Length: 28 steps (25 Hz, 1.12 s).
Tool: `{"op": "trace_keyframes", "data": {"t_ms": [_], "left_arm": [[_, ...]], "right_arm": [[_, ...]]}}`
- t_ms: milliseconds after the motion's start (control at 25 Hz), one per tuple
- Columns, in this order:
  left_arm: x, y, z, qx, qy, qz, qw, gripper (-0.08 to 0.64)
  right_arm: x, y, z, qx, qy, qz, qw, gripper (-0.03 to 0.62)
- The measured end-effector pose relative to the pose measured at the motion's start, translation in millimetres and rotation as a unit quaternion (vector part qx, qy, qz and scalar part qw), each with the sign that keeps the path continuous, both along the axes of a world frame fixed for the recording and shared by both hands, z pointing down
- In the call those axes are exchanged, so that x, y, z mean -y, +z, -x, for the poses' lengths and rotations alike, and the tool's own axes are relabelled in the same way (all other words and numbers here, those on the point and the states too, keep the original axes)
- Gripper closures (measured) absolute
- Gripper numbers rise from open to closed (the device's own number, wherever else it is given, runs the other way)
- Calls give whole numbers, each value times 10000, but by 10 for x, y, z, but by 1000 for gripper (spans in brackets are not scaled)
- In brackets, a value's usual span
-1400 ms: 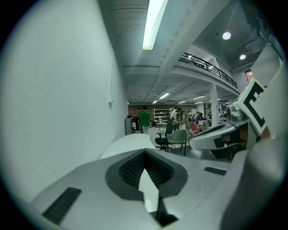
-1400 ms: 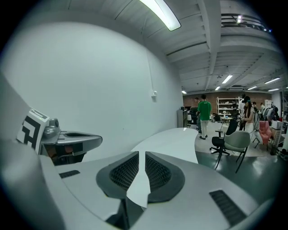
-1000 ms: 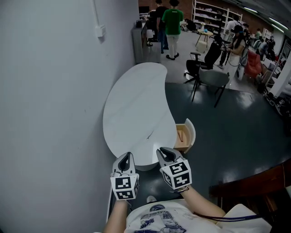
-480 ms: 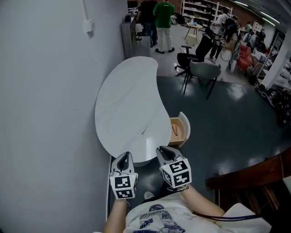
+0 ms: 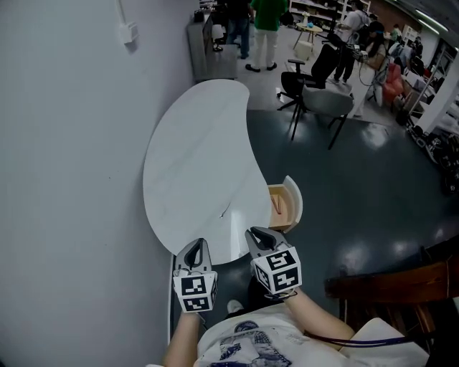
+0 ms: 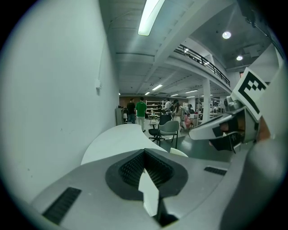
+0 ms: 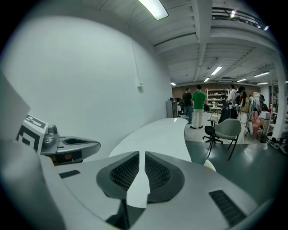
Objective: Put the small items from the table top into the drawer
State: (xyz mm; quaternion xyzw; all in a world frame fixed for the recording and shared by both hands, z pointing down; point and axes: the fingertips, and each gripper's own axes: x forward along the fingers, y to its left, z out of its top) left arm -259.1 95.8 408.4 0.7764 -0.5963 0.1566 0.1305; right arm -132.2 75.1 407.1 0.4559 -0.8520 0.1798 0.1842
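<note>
The white kidney-shaped table (image 5: 193, 165) runs away from me along the wall. At its right side a drawer (image 5: 285, 206) stands pulled open, with a thin brownish item lying in it. A small dark sliver (image 5: 224, 213) lies on the top near the drawer. My left gripper (image 5: 193, 252) hovers at the table's near end, shut and empty. My right gripper (image 5: 262, 240) is beside it, its pads a narrow slit apart with nothing between them. The left gripper view shows the left gripper (image 6: 145, 155) over the table (image 6: 117, 139). The right gripper view shows the right gripper (image 7: 142, 157) over it too (image 7: 157, 134).
A grey wall (image 5: 64, 143) borders the table's left. Office chairs (image 5: 315, 100) and standing people (image 5: 267, 21) fill the dark floor beyond. A grey cabinet (image 5: 211, 46) stands past the table's far end. Dark wooden furniture (image 5: 387, 287) is at my right.
Table and drawer have slid left and a little nearer in the head view as I moved in. Both grippers keep their place side by side; their jaws look unchanged.
</note>
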Motion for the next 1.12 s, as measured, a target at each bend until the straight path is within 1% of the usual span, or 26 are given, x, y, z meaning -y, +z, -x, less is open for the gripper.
{"op": "trace_keyframes", "data": {"t_ms": [200,400,640,840,1000,1120], "left_arm": [[443,222,-79,77,-11,202,9998,535],[883,421,-180,144,59,514,9986,535],[1255,658,-328,149,123,826,9964,534],[1487,815,-419,122,79,1038,9945,531],[1656,989,-480,-127,22,1337,9909,490],[1753,1108,-509,-156,30,1496,9886,457]], "right_arm": [[502,193,-82,32,-49,162,9999,538],[1033,266,-127,47,-170,264,9995,538],[1443,488,-190,61,-362,485,9981,538],[1732,604,-237,68,-518,619,9967,538],[1925,688,-285,59,-594,694,9958,538],[2026,750,-311,54,-671,752,9949,537]]}}
